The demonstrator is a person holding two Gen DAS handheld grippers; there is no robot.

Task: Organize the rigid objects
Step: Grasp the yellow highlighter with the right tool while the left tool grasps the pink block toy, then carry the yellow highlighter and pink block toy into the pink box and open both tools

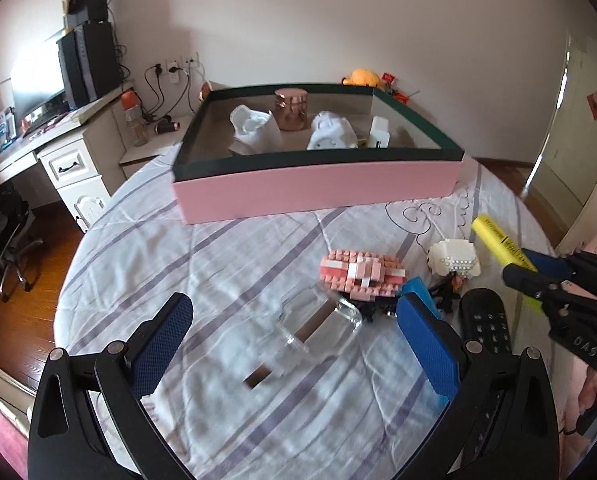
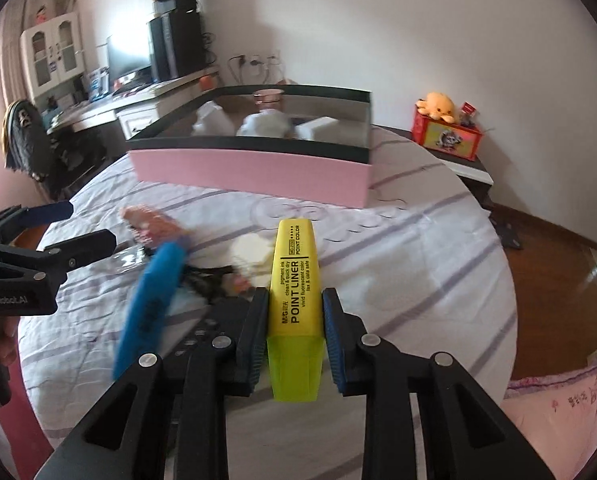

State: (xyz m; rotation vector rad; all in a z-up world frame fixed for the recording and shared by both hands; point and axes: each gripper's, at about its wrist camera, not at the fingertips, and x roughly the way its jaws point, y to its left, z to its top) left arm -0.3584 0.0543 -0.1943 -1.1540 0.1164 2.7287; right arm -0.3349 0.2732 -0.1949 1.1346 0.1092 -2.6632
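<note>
My right gripper [image 2: 295,300] is shut on a yellow highlighter [image 2: 294,276], which sticks out forward above the bed. The left wrist view shows that gripper [image 1: 538,276] and the highlighter [image 1: 494,236] at the right. My left gripper [image 1: 294,320] is open low over the striped bedsheet, and a clear glass bottle [image 1: 318,324] lies between its fingers, untouched. Just beyond lie a pink brick model [image 1: 362,276], a white pearl-trimmed box [image 1: 454,260] and a black remote [image 1: 484,320]. A pink box with a dark green rim [image 1: 318,192] stands farther back.
The pink box [image 2: 250,176] holds white items and a copper jar [image 1: 292,108]. A blue oblong thing [image 2: 150,308] lies beside the remote. A desk with a monitor [image 1: 38,80] stands left of the bed, and a nightstand with a red box [image 2: 448,136] stands right. Wooden floor surrounds the bed.
</note>
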